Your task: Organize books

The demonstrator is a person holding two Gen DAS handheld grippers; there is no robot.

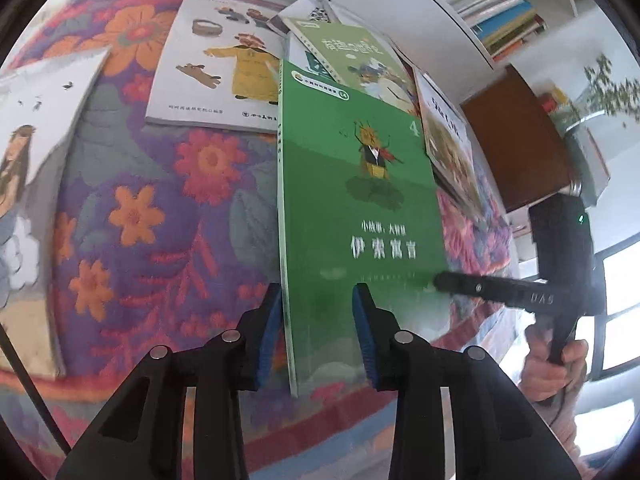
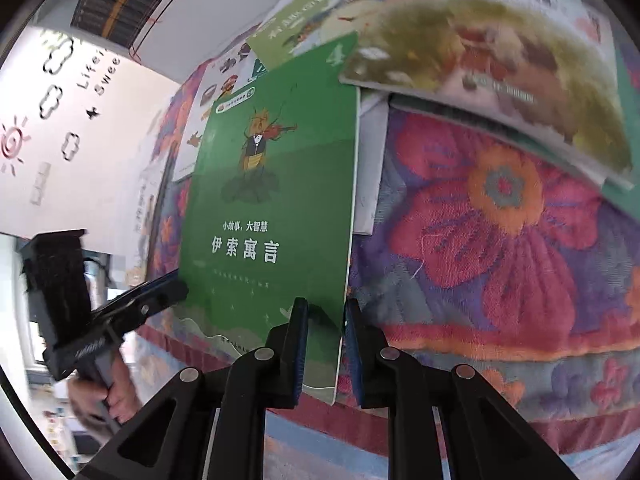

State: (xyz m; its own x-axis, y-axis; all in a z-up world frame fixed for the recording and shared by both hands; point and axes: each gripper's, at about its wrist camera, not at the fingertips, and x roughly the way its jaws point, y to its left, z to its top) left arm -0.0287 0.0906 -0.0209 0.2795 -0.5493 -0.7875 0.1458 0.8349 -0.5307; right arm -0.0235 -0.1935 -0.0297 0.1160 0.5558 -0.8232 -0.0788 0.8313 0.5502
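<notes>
A green book [image 1: 360, 200] with a violin-playing insect on its cover lies over the flowered cloth [image 1: 160, 208]; it also shows in the right wrist view [image 2: 272, 200]. My left gripper [image 1: 316, 320] straddles the book's near left edge, jaws apart, one pad on each side. My right gripper [image 2: 326, 340] straddles its near right edge, jaws narrowly apart around the edge. Each gripper shows in the other's view, the right [image 1: 460, 282] at the book's right edge and the left [image 2: 160, 292] at its left edge.
Other picture books lie on the cloth: a white one with a yellow-robed figure [image 1: 216, 64], a light green one [image 1: 352, 52], a brownish one [image 2: 480, 72], another at far left [image 1: 36, 168]. A white shelf with stacked books [image 1: 492, 4] stands behind.
</notes>
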